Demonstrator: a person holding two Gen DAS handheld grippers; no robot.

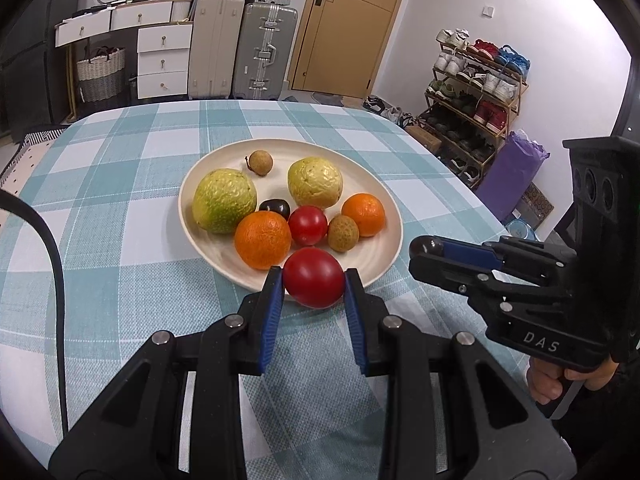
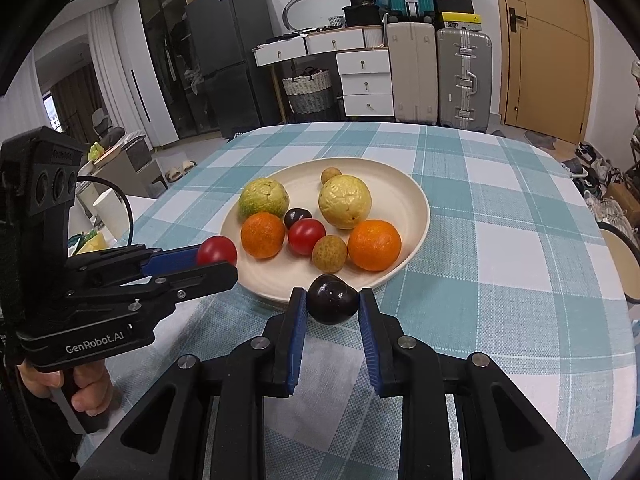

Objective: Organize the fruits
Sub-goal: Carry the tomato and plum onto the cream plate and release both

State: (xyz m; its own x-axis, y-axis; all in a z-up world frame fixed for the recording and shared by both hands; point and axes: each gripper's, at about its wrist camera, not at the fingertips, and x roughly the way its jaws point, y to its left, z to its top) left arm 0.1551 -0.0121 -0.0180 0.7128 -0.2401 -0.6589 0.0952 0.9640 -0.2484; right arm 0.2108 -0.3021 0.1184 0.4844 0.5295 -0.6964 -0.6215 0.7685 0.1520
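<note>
Left claw (image 1: 314,280) pinches a red tomato (image 1: 314,278) between its blue pads, over the near rim of the cream plate (image 1: 224,258); the tomato is round, with no clear long axis. Right claw (image 2: 332,300) pinches a dark plum (image 2: 332,299), its slight point tilted up and left, just before the plate's near rim. On the plate lie two green-yellow guavas, two oranges, a second tomato, two small brown fruits and another dark fruit, partly hidden behind an orange. The plate sits on a checked tablecloth (image 1: 120,280).
</note>
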